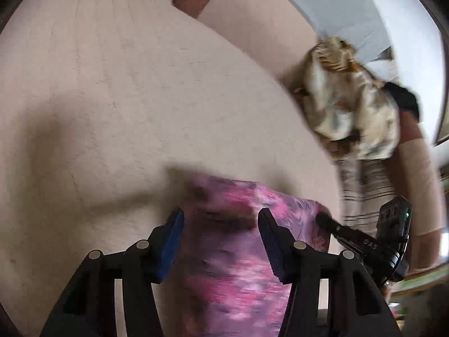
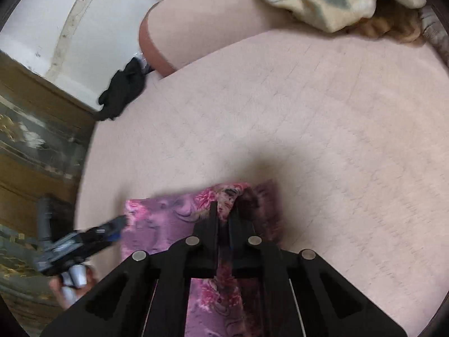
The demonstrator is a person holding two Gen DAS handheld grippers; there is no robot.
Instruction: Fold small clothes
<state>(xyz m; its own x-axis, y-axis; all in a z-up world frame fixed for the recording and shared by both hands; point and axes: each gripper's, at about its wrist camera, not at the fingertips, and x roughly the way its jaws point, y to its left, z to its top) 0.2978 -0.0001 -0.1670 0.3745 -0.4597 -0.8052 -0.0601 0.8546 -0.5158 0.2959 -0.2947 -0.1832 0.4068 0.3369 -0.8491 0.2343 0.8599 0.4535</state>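
Right tongs [image 2: 224, 210] clamped on pink floral cloth [image 2: 168, 221]; left tongs [image 1: 221, 224] apart, straddling it, not pinching. Cloth lies on the pale bed [image 2: 308, 112]. Risk: one-sided hold lets the fold skew or drag toward the cream garment [image 1: 353, 106].

You get soft, even daylight with broad grey shadows on the bedcover [image 1: 118, 90] near each gripper. Motion blur smears the pink garment [image 1: 224, 252], and fisheye bending darkens the edges.
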